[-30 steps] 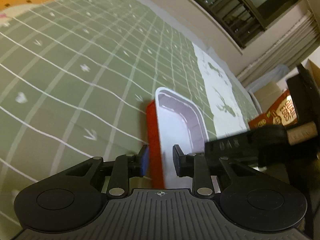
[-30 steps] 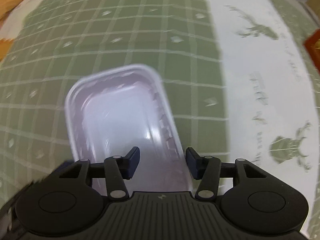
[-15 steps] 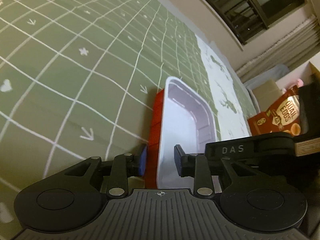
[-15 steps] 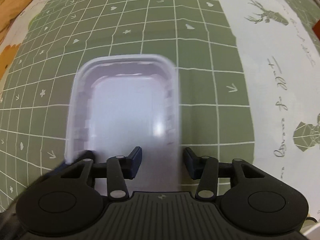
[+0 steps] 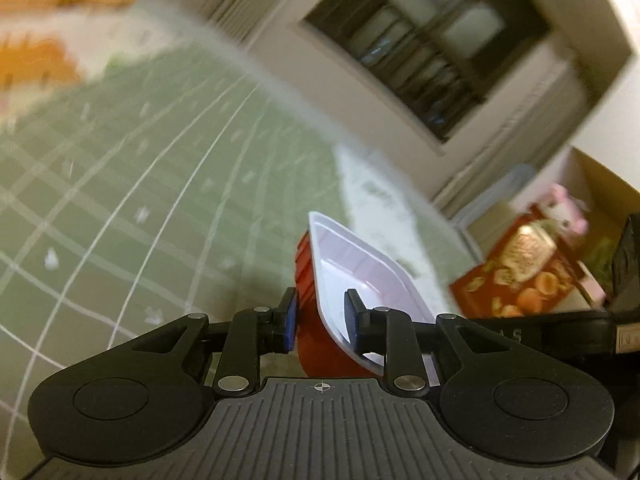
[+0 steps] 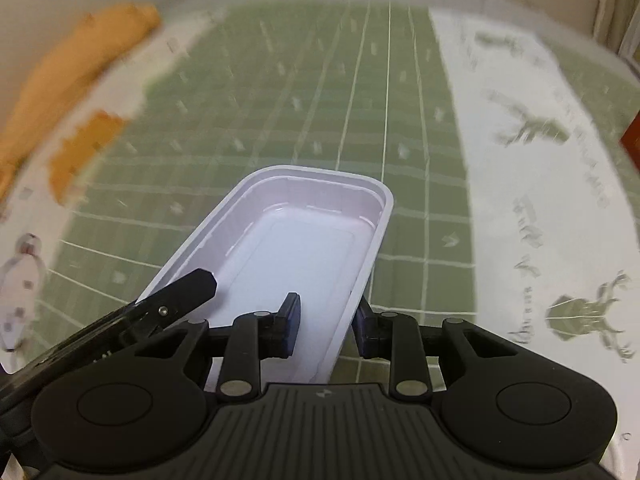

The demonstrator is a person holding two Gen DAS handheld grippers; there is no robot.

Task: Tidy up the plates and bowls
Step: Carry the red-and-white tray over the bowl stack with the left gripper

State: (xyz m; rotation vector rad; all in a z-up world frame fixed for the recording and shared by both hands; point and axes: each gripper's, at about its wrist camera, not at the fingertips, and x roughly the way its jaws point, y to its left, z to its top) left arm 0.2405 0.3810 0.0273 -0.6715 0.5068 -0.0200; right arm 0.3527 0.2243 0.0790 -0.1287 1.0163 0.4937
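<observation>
While both grippers (image 5: 320, 322) (image 6: 325, 324) clamp it — tray (image 6: 304, 248) above mat (image 6: 280, 112).

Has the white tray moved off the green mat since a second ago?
Yes. The white tray has lifted up off the green mat, which looks farther below it, with both claws, left and right, gripping its walls.

Floor under a green mat (image 6: 280, 92) with a white grid and small white marks, a white strip with green deer figures (image 6: 532, 184) along its right, an orange-and-white patch (image 6: 76, 92) at its left, a red snack bag (image 5: 516, 280) beside the mat near a wall
</observation>
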